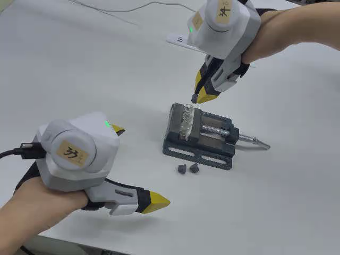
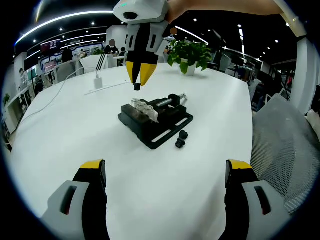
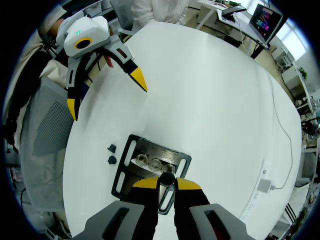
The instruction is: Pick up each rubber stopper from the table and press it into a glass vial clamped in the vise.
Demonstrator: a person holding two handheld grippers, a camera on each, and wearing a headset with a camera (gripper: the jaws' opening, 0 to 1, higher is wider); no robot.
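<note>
A black vise [image 1: 212, 151] stands mid-table and clamps several clear glass vials [image 1: 187, 119] upright in a row. My right gripper [image 1: 195, 99] hovers just above the vials, shut on a dark rubber stopper [image 3: 167, 179] pinched at its yellow tips. That stopper hangs over the vials [image 3: 149, 162] in the right gripper view. Two more stoppers [image 1: 181, 169] [image 1: 194, 168] lie on the table by the vise's near edge. My left gripper [image 1: 138, 164] rests low at the near left, open and holding nothing, its fingertips [image 2: 92, 165] wide apart and pointing at the vise [image 2: 167, 122].
The vise's screw handle [image 1: 254, 141] sticks out to the right. A white charger [image 1: 180, 42] with a thin cable [image 1: 133, 9] lies behind the right gripper. A potted plant [image 2: 189, 52] stands at the table's far end, and a mesh chair [image 2: 285, 140] beside it.
</note>
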